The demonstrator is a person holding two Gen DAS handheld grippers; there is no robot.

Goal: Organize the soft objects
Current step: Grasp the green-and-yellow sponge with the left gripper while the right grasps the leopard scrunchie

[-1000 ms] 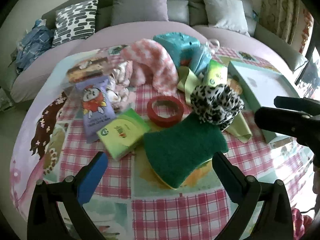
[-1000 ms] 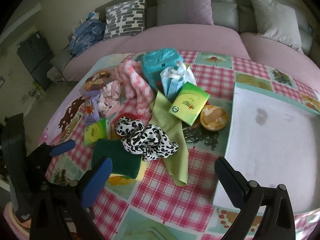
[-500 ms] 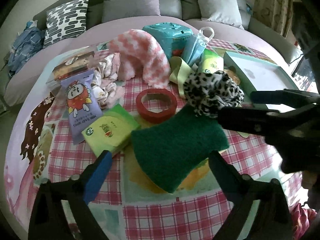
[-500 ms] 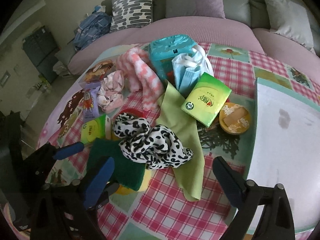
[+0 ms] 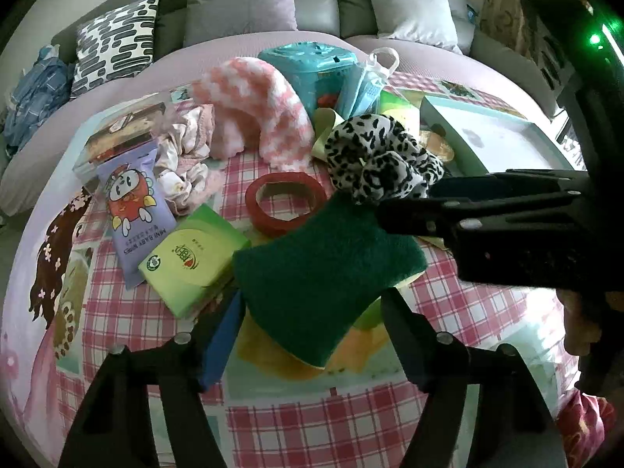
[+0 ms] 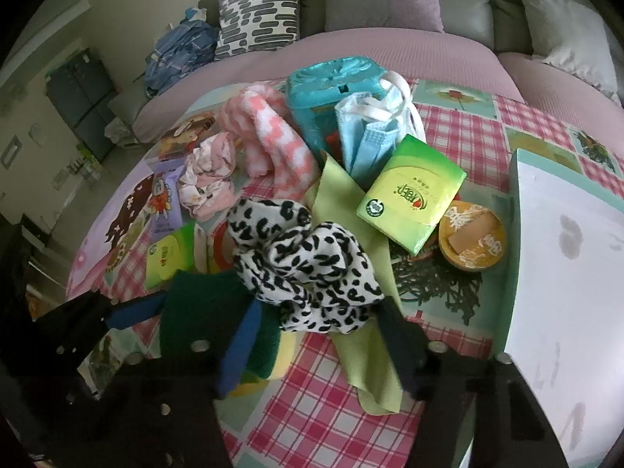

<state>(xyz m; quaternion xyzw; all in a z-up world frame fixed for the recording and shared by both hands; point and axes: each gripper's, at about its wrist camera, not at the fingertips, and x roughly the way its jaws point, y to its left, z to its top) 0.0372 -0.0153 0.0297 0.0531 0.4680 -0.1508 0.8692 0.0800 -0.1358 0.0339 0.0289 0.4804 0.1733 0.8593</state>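
Sorting has barely begun: the white tray at the right of the frame holds nothing, and every soft thing lies heaped on the checked tablecloth. The left gripper has just been closing around the coarse green scouring sponge at frame centre; contact is uncertain. The right gripper has likewise been closing around the crumpled leopard-print cloth. A fluffy pink checked sock and a smooth lime cloth wait behind.
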